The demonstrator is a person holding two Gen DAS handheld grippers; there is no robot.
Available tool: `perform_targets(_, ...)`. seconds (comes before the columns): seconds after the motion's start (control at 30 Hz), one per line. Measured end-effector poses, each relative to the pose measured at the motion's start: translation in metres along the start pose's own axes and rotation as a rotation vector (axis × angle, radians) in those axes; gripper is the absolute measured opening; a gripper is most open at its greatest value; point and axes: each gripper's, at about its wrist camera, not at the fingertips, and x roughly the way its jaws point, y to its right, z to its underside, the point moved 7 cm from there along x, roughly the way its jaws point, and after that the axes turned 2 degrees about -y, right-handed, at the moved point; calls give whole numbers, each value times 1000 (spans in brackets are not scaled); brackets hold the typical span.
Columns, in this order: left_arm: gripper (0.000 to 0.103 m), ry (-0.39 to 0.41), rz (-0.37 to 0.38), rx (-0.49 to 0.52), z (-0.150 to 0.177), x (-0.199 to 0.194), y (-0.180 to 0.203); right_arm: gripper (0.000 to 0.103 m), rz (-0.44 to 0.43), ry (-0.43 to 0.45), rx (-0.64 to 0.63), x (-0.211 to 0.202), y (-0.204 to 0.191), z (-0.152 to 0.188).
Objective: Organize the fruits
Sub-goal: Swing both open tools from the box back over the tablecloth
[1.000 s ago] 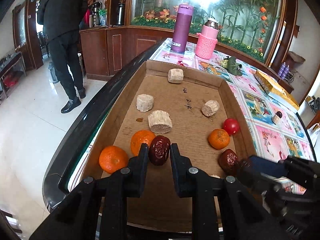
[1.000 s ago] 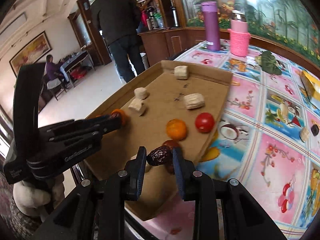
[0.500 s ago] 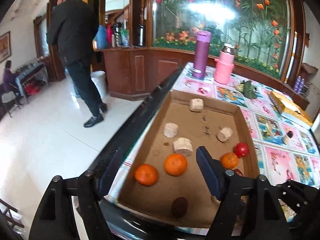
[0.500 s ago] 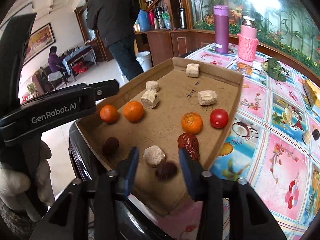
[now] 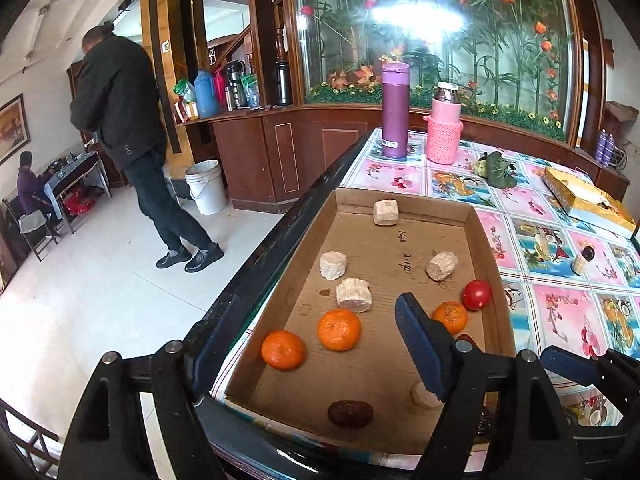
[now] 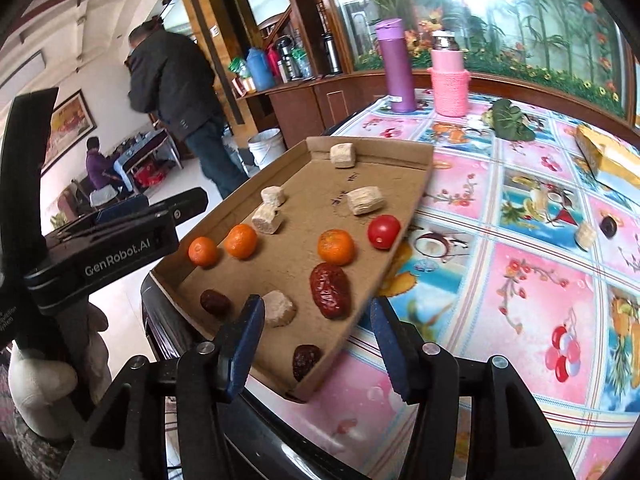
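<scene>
Jaws spread, empty; wrinkled date (image 6: 330, 290) on corrugated cardboard tray (image 6: 384, 276).

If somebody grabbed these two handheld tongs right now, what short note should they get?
Left tongs: open, empty. Right tongs: open, empty.
In the shallow brown cardboard tray: three orange mandarins, one red cherry tomato, three dark red dried dates, five beige cylindrical chunks, loosely mixed.
Done: fruit sits in the tray.
Left: group each kind together, probably.
</scene>
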Motion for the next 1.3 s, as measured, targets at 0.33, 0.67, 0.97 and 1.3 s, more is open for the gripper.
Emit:
perform_targets(0.33,79,-18,1,37,4,1,16,64,-2,11,52,-7,15,4)
perform_targets(0.67,81,-42,23,57,7,4,27,66,-6,11,80,-9,23,7)
perform_targets(0.97,81,-45,29,41,6,4,24,67,-10,8,102,-8,29,9)
perform_targets(1.3,81,-36,13,-33,3,-1,-3,67,-12,8,143,-1,35,4)
